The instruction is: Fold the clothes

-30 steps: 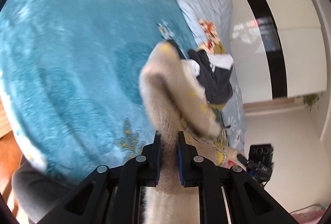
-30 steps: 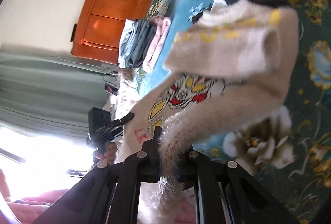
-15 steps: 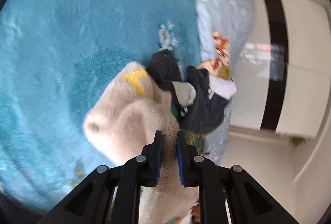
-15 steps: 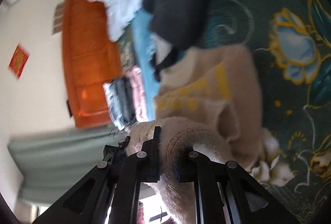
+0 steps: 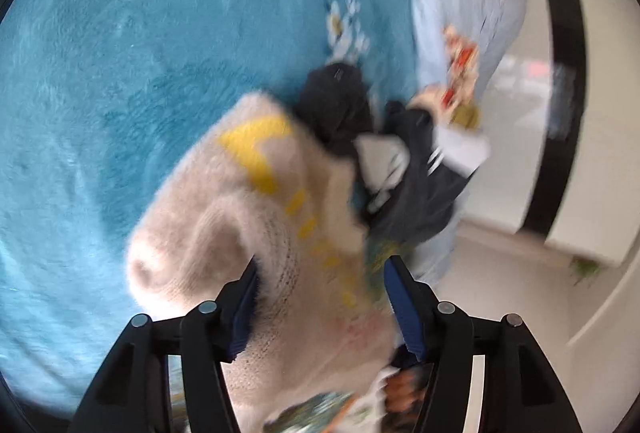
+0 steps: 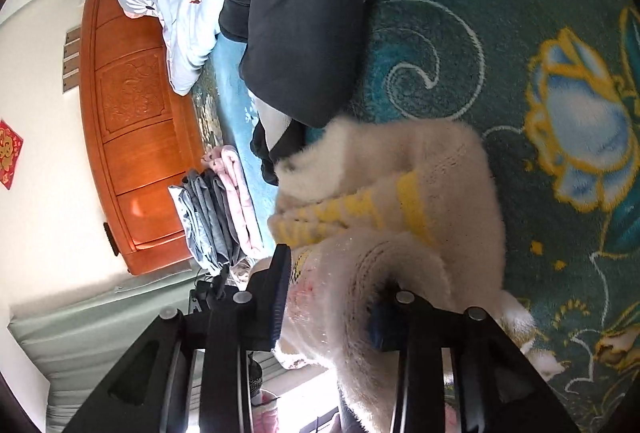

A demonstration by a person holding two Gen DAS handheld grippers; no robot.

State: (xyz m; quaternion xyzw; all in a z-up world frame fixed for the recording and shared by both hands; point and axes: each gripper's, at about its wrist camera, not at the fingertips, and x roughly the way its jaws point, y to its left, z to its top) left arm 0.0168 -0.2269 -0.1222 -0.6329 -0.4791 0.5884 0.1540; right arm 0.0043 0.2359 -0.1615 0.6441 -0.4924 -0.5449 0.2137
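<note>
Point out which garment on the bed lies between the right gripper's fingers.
The fluffy cream sweater with yellow lettering. Its folded edge sits between the right gripper fingers; the dark jacket lies beyond, and the folded stack sits apart by the headboard.

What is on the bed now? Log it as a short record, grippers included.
surface: teal blanket
item in work: cream sweater, folded over on the blanket
left gripper: jaws have just been opening, now wide, sweater between them
right gripper: jaws have just been opening, sweater between them
waiting: dark garment, beside the sweater
done: folded stack, near the headboard

Fuzzy cream sweater (image 6: pixel 400 201) with yellow lettering lies folded on the blanket.
</note>
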